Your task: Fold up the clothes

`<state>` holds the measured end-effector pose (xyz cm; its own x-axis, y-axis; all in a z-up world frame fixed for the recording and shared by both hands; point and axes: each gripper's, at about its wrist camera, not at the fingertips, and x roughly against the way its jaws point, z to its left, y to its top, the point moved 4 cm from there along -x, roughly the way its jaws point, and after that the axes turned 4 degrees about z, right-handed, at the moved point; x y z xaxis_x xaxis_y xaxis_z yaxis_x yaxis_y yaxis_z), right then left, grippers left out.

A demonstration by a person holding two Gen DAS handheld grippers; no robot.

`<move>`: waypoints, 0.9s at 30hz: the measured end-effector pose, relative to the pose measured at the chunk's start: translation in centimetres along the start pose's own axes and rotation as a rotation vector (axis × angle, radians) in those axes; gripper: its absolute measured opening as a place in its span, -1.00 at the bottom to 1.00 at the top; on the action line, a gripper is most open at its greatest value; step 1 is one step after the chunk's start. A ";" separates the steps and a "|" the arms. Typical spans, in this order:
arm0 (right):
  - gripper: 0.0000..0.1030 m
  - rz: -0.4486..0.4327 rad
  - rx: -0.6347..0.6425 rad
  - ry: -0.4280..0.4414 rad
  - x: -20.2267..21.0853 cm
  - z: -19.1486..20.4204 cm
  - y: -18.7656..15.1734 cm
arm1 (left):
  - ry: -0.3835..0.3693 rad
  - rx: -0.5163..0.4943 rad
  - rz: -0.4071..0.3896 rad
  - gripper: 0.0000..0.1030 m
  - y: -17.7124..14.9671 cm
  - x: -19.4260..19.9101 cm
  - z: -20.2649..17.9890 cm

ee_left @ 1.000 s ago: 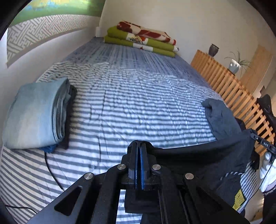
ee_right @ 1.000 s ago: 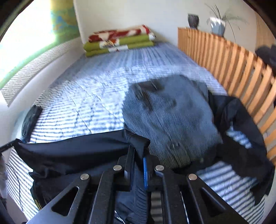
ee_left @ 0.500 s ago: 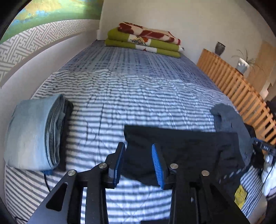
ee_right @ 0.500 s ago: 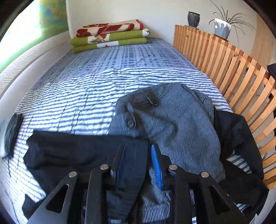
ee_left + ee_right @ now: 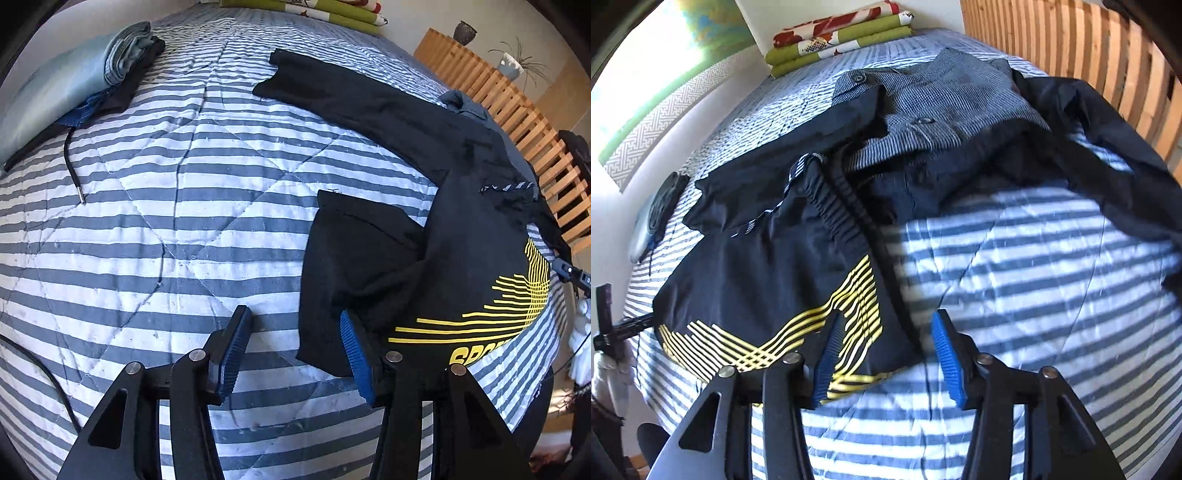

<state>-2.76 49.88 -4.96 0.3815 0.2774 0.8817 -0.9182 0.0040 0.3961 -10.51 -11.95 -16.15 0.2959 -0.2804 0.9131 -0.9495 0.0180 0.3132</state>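
Note:
Black track pants with yellow stripes [image 5: 476,266] lie spread on the striped bed [image 5: 184,206], one leg stretching toward the far end. My left gripper [image 5: 295,339] is open just above the quilt, at the near edge of a black leg hem. In the right wrist view the pants [image 5: 768,266] show their elastic waistband [image 5: 842,214] and yellow print. My right gripper [image 5: 886,343] is open low over the pants' waist edge, holding nothing.
A grey shirt [image 5: 934,96] and a dark jacket [image 5: 1108,122] lie beyond the pants by the wooden slat rail [image 5: 1089,48]. Folded light-blue clothes [image 5: 74,74] are stacked at the left. Green and red blankets [image 5: 842,37] sit at the far end.
Both grippers went from shut on the black pants to open, laying them on the bed. Both have since dropped low and pulled back to the near end of the pants.

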 end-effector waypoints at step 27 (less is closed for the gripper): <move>-0.59 -0.092 -0.070 -0.009 3.8 0.7 -1.0 | -0.025 -0.016 -0.100 0.23 -0.1 10.3 -4.7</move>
<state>-0.31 50.28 -1.88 0.4654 0.2639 0.8448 -0.8842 0.0961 0.4571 -6.90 -10.37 -5.53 0.3862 -0.3054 0.8704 -0.9136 0.0039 0.4067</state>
